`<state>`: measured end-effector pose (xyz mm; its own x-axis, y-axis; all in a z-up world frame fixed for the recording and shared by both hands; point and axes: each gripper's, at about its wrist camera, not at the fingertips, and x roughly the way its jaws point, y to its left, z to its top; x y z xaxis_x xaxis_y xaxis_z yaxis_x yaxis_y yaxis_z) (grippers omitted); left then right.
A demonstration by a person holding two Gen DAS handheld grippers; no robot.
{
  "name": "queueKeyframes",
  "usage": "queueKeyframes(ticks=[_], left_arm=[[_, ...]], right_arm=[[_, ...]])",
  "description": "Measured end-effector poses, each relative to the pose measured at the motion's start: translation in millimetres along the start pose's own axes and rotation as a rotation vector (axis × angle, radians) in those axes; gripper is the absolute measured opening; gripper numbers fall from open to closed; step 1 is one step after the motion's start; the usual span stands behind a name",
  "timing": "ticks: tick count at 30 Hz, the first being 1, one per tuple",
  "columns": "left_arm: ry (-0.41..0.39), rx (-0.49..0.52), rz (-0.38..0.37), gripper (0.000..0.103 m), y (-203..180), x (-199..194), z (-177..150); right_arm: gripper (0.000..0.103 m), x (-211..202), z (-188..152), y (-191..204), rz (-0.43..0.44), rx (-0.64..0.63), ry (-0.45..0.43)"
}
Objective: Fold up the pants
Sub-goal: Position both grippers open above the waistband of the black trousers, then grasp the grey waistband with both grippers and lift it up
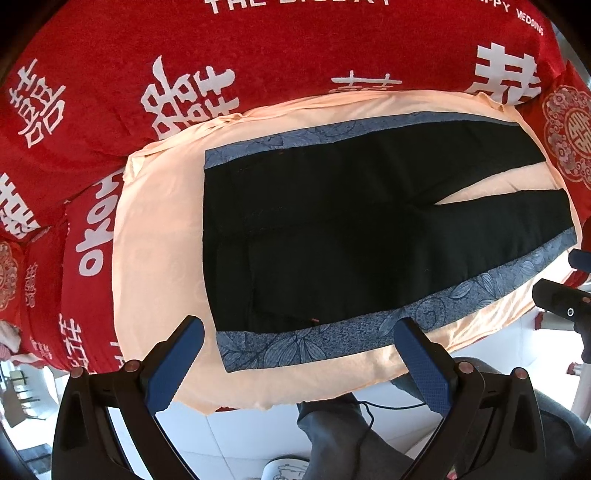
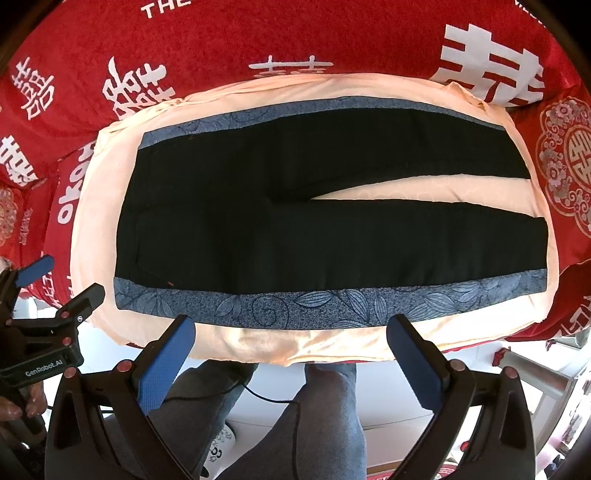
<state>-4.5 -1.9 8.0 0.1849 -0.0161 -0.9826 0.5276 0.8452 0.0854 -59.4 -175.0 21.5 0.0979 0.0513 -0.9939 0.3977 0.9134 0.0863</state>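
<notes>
— Blue-padded fingers (image 1: pixel 173 365) of our left gripper (image 1: pixel 299 354) fill the bottom of the left wrist view, spread wide and holding nothing. Is the right one the same?

— Yes, our right gripper (image 2: pixel 291 354) hangs released at the bottom of its view, jaws apart, just short of the peach cloth (image 2: pixel 258 343).

— And the pants (image 2: pixel 314 229)?

— We see them spread flat across the centre of the frame on that peach cloth, black with blue floral side stripes (image 2: pixel 295 304), waistband at the left, both legs running right with a gap between them. Around it lies the red blanket (image 2: pixel 258 33).

— So no fold is made yet?

— We judge none. We are at the approach. Next, we likely need both grippers to pinch the near striped edge, at waist and hem, and carry it over onto the far leg.
</notes>
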Motion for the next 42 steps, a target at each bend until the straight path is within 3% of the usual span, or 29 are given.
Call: queueKeyframes(ticks=[6,15,20,25,42], left_arm=[[0.009,-0.042,0.031,0.103,-6.1,-2.1,0.6],[0.049,-0.211,0.068,0.103,-20.5,-9.7,-7.8],[0.093,-0.266,0.073,0.103,-32.5,-6.8,-19.7],[0.121,-0.268,0.070,0.103,-34.6,0.7,-28.3],[0.152,-0.300,0.007,0.103,0.5,109.4,-45.2]], right_arm=[[0.103,1.6,2.6,-7.8,0.021,-0.014,-0.005],[0.103,-3.2,6.1,-45.1,0.096,-0.021,-0.015],[0.103,4.8,5.6,-74.8,0.146,-0.007,0.014],[0.103,19.1,4.7,-84.0,0.142,-0.017,0.055],[0.103,97.8,-10.5,-48.8,0.252,0.111,0.056]])
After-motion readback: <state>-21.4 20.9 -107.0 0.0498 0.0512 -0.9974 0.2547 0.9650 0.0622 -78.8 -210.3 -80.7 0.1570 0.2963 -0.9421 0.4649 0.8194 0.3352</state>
